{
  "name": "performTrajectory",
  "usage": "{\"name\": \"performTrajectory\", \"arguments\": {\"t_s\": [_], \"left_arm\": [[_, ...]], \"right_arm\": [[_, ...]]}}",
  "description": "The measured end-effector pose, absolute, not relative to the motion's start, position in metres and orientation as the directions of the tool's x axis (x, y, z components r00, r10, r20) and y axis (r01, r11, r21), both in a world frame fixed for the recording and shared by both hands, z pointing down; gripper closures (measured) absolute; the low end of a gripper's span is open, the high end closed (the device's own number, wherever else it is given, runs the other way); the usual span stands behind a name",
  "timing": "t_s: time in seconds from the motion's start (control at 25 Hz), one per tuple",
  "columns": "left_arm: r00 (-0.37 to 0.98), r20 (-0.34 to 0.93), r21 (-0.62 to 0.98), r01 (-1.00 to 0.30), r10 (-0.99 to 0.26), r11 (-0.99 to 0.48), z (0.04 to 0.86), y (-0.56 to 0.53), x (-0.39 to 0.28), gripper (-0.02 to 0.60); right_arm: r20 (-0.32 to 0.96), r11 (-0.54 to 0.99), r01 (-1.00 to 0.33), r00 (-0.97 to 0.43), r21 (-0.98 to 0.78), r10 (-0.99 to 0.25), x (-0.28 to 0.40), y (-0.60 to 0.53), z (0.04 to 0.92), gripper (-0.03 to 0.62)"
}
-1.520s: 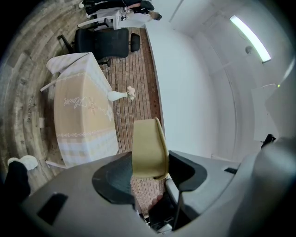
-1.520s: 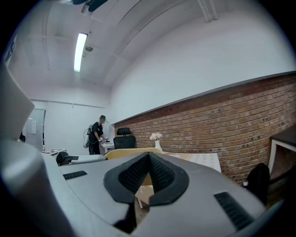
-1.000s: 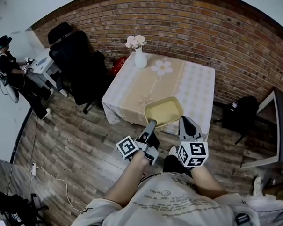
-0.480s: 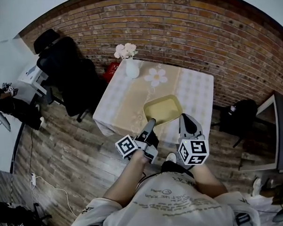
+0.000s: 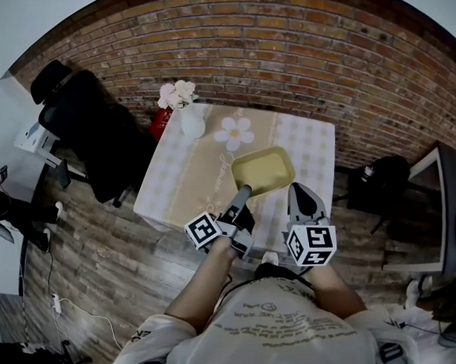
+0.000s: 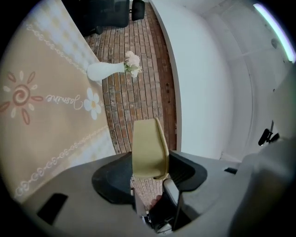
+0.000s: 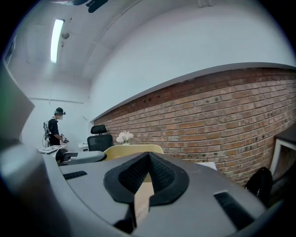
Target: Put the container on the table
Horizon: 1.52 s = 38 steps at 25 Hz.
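Observation:
I hold a shallow yellow container (image 5: 263, 171) over the near right part of the table (image 5: 190, 179), which wears a beige cloth with a flower print. My left gripper (image 5: 243, 192) is shut on the container's near left rim, and my right gripper (image 5: 295, 189) is shut on its near right rim. In the left gripper view the container (image 6: 149, 147) stands edge-on between the jaws of that gripper (image 6: 150, 175). The right gripper view shows the yellow rim (image 7: 133, 149) just past the pads of that gripper (image 7: 144, 183), which pinch a thin beige edge. Whether the container touches the cloth cannot be told.
A white vase with pale flowers (image 5: 189, 119) stands at the table's far left corner. A black office chair (image 5: 97, 130) is to the left of the table. A brick wall (image 5: 320, 53) runs behind, with a black bag (image 5: 384, 180) and a desk edge (image 5: 444, 206) to the right.
The table has come nearer under the grippers, so the container now hangs farther in over the cloth. Both grippers keep their hold. The person at the far left has slid out of view.

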<state>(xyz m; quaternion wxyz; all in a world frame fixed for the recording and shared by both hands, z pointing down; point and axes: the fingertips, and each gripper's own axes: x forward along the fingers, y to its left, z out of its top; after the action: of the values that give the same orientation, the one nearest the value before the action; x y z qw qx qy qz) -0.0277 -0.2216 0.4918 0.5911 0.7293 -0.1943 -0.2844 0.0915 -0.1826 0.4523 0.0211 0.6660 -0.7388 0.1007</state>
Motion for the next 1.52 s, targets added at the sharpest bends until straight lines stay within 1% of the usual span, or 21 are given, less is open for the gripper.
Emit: {"name": "performTrajectory", "arguments": {"t_s": [0.32,0.52,0.72,0.92,1.08,1.32,1.44,1.52], "left_arm": [[0.781,-0.169,0.979,0.061,-0.602,-0.196,0.497,-0.259,0.009,0.348],[0.781,-0.179,0.975,0.062,-0.598,-0.212,0.491,-0.277,0.022,0.348],[0.785,-0.178,0.976,0.065,-0.594,-0.207,0.493,-0.285,0.021,0.348],[0.799,-0.168,0.979,0.066,-0.577,-0.194,0.501,-0.295,0.021,0.348],[0.819,-0.166,0.980,0.077,-0.550,-0.182,0.507,-0.312,0.023,0.348],[0.869,-0.146,0.981,0.064,-0.473,-0.185,0.514,-0.349,0.025,0.348],[0.894,-0.108,0.979,0.020,-0.434,-0.203,0.523,-0.369,0.025,0.348],[0.906,-0.100,0.981,0.020,-0.412,-0.195,0.528,-0.383,0.026,0.348]], "right_arm": [[0.180,0.068,-0.988,-0.092,-0.135,-0.979,0.129,-0.217,0.456,0.592],[0.190,0.060,-0.987,-0.088,-0.147,-0.978,0.144,-0.229,0.459,0.592],[0.194,0.063,-0.986,-0.094,-0.156,-0.977,0.141,-0.227,0.463,0.592],[0.197,0.038,-0.987,-0.069,-0.155,-0.978,0.142,-0.229,0.467,0.592],[0.208,-0.015,-0.987,-0.019,-0.160,-0.978,0.145,-0.238,0.472,0.592],[0.211,-0.112,-0.981,0.077,-0.156,-0.974,0.145,-0.261,0.471,0.592],[0.219,-0.151,-0.976,0.114,-0.157,-0.969,0.141,-0.273,0.473,0.592],[0.226,-0.172,-0.972,0.134,-0.160,-0.965,0.139,-0.282,0.476,0.592]]}}
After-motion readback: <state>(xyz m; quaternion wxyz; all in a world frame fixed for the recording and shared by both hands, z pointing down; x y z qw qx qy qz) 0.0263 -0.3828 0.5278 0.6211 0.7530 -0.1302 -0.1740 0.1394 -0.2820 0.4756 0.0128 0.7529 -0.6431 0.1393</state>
